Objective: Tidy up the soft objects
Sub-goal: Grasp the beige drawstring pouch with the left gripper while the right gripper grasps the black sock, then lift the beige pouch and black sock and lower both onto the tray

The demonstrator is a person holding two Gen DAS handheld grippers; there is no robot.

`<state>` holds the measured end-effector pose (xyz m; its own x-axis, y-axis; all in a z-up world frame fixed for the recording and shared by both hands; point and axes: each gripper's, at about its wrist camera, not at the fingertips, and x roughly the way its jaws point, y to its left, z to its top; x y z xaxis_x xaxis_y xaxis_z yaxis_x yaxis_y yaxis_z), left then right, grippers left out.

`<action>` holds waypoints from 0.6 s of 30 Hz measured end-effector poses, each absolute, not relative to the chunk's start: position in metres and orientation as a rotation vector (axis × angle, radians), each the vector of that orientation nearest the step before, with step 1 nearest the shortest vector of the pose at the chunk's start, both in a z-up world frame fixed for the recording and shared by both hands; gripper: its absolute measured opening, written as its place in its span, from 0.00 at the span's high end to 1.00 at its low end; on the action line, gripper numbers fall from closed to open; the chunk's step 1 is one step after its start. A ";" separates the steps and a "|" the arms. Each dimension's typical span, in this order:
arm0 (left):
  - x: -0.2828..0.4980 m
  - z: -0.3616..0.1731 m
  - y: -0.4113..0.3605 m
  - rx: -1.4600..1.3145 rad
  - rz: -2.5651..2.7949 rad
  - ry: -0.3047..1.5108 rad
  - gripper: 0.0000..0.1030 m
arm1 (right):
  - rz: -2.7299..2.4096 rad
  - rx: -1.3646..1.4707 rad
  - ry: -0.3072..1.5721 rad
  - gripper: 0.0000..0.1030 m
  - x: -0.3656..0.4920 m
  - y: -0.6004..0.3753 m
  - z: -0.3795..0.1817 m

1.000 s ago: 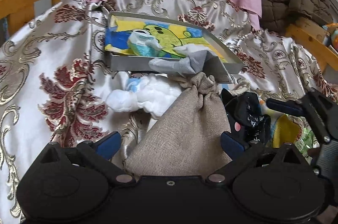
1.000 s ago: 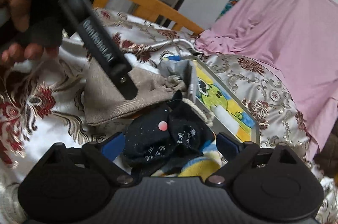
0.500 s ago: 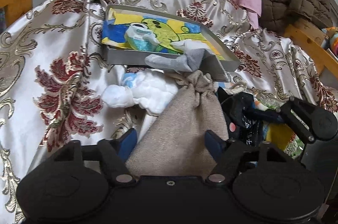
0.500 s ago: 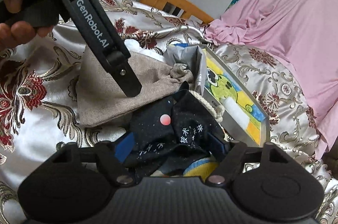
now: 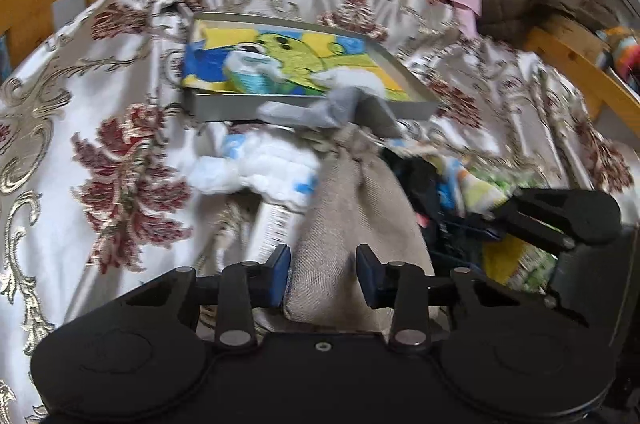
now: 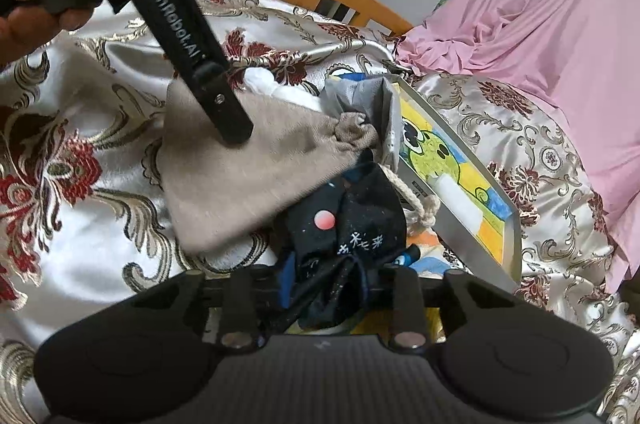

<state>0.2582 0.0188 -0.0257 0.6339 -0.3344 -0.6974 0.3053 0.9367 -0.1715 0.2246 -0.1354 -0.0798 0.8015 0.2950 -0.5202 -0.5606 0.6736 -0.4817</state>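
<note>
On a bed draped in floral satin, the left hand-held gripper [image 5: 322,278] pinches the beige pouch [image 5: 356,224], the right hand-held gripper [image 6: 326,290] clamps the dark pouch [image 6: 344,224], and ahead the tray [image 5: 224,106] holds few items, so most sorting remains.

Bed covered by floral satin spread [image 5: 80,96] (wooden rails at sides). Directly on it: grey tray [image 5: 224,106], beige pouch [image 6: 240,184], pink sheet [image 6: 560,24].

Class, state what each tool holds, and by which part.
Left tool: beige linen drawstring pouch, gripped at its bottom end. Right tool: dark navy patterned cloth, pinched at its near edge.
</note>
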 end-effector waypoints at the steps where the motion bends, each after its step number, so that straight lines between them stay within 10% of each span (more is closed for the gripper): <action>1: 0.257 -0.027 0.015 -0.038 -0.370 0.809 0.63 | 0.499 -0.668 0.422 0.74 0.223 -0.135 -0.079; 18: 0.225 -0.021 -0.003 0.001 -0.310 0.936 0.87 | 0.526 -0.650 0.421 0.84 0.189 -0.141 -0.069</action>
<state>0.2247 -0.0033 -0.0208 0.5520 -0.2614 -0.7919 0.2621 0.9559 -0.1328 0.1895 -0.1412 -0.0693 0.7892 0.3250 -0.5210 -0.5793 0.6757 -0.4560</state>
